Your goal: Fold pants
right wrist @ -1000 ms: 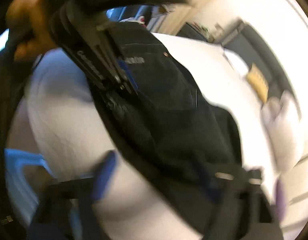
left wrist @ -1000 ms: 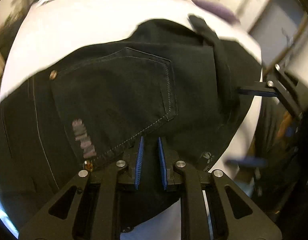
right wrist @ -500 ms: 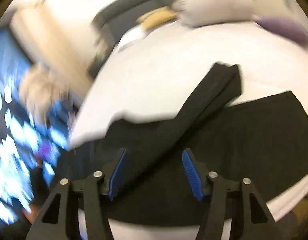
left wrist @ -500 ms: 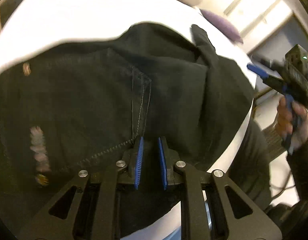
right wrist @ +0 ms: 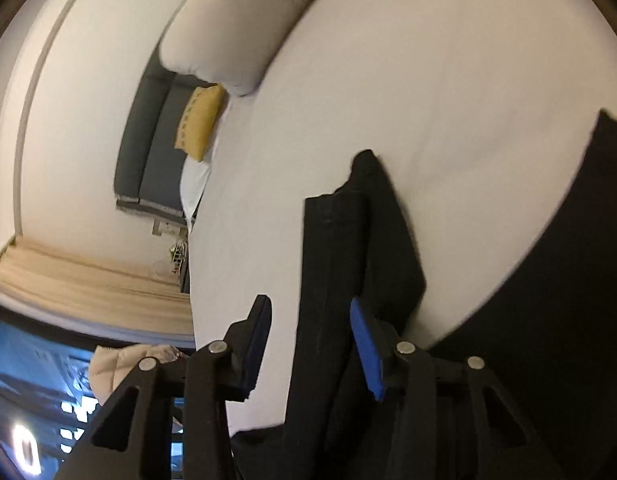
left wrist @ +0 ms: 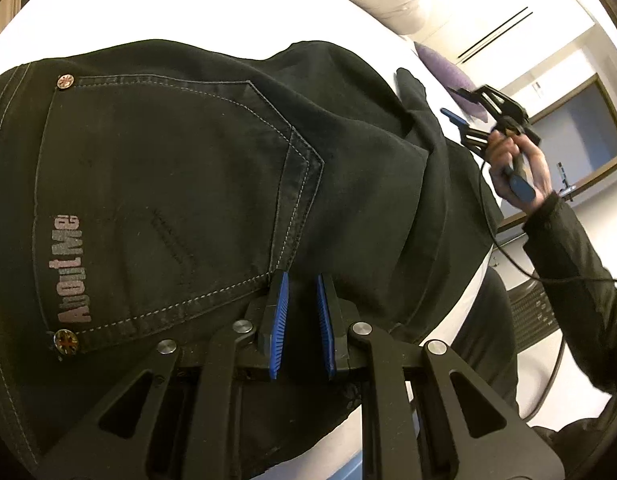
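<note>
Black pants (left wrist: 212, 184) spread on white bed (right wrist: 448, 92), seat ahead of my left gripper (left wrist: 301, 312); fingers nearly together, cloth between, grip unclear to me. Right gripper (right wrist: 312, 336) spread wide, leg strip between fingers. Pants' far end cut off.

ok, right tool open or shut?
Open: right tool has its fingers set wide either side of a pants leg, not pinching it.
</note>
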`<state>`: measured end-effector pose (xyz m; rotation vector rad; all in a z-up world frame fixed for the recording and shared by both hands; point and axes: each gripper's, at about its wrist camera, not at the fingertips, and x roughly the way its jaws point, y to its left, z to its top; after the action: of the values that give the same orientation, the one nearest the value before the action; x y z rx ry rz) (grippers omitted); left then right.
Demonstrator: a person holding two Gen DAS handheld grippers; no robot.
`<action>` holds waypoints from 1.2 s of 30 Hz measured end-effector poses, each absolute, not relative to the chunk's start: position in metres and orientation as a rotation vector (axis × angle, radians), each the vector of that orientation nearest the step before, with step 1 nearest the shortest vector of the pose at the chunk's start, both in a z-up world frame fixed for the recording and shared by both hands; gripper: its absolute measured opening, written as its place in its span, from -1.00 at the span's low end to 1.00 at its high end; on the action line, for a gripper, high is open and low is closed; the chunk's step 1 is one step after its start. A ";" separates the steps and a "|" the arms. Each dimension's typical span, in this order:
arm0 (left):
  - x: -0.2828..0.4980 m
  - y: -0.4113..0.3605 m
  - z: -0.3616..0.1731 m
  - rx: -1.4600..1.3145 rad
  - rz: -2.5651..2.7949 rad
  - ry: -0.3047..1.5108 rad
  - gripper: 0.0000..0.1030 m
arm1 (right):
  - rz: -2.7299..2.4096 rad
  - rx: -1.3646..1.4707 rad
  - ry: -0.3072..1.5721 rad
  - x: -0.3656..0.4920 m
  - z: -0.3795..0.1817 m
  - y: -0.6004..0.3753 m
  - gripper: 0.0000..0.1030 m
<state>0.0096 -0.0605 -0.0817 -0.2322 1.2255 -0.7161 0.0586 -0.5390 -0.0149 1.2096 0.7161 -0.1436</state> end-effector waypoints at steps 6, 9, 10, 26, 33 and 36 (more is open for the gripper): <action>0.011 -0.056 -0.084 -0.230 -0.716 1.231 -0.72 | -0.158 1.264 0.746 0.078 -0.035 -0.545 -0.11; 0.011 -0.058 -0.083 -0.216 -0.713 1.231 -0.72 | -0.169 1.268 0.763 0.085 -0.041 -0.547 -0.11; 0.010 -0.059 -0.082 -0.212 -0.713 1.230 -0.72 | -0.172 1.269 0.765 0.086 -0.042 -0.547 -0.11; 0.009 -0.065 -0.080 -0.171 -0.715 1.225 -0.72 | -0.142 1.251 0.671 0.077 -0.028 -0.557 -0.91; 0.006 -0.070 -0.080 -0.154 -0.714 1.216 -0.72 | -0.173 1.213 0.524 0.013 0.027 -0.570 -0.92; 0.006 -0.071 -0.080 -0.153 -0.711 1.222 -0.71 | -0.205 1.234 0.473 -0.025 0.035 -0.576 -0.92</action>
<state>0.0056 -0.0709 -0.0795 -0.1532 1.2223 -0.7107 -0.0253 -0.5755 0.0350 1.2345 0.4730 -0.2046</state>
